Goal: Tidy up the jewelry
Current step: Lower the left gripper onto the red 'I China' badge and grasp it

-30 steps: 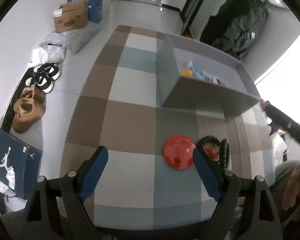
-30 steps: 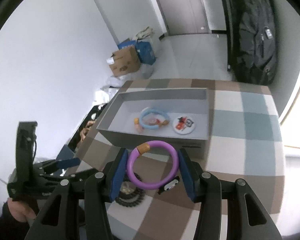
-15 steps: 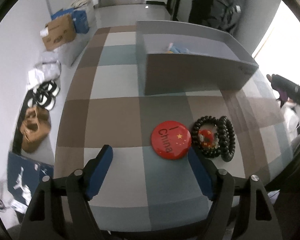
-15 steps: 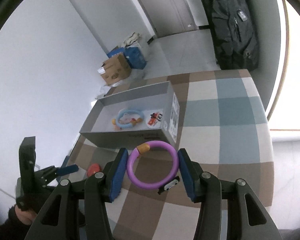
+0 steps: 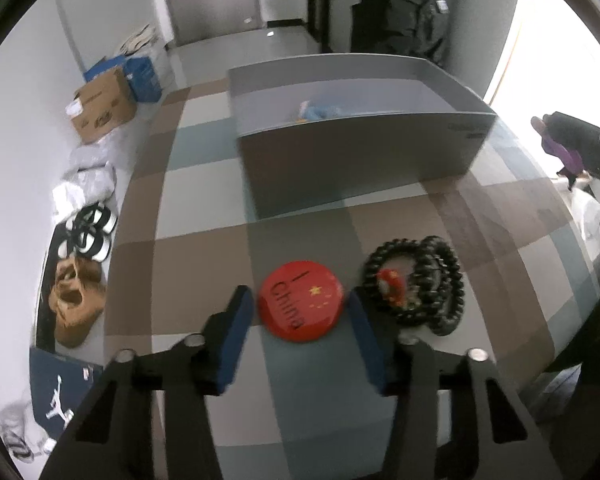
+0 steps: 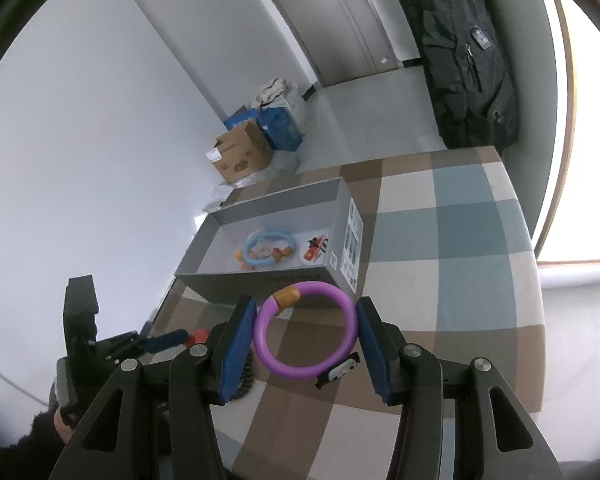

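While left claw (image 5: 300, 316) closes — red badge (image 5: 300, 306) between.

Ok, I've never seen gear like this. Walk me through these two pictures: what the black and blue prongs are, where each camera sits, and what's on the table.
No robot here: a person holds a two-finger gripper in each hand, with a fisheye camera on each looking along its fingers. In the left wrist view, the left gripper has just been closing around a red China badge on the checked tablecloth; its pads look about touching the badge's edges. Black bead bracelets lie beside it. In the right wrist view, the right gripper holds a purple ring above the table. Behind stands a grey box with a blue ring inside.
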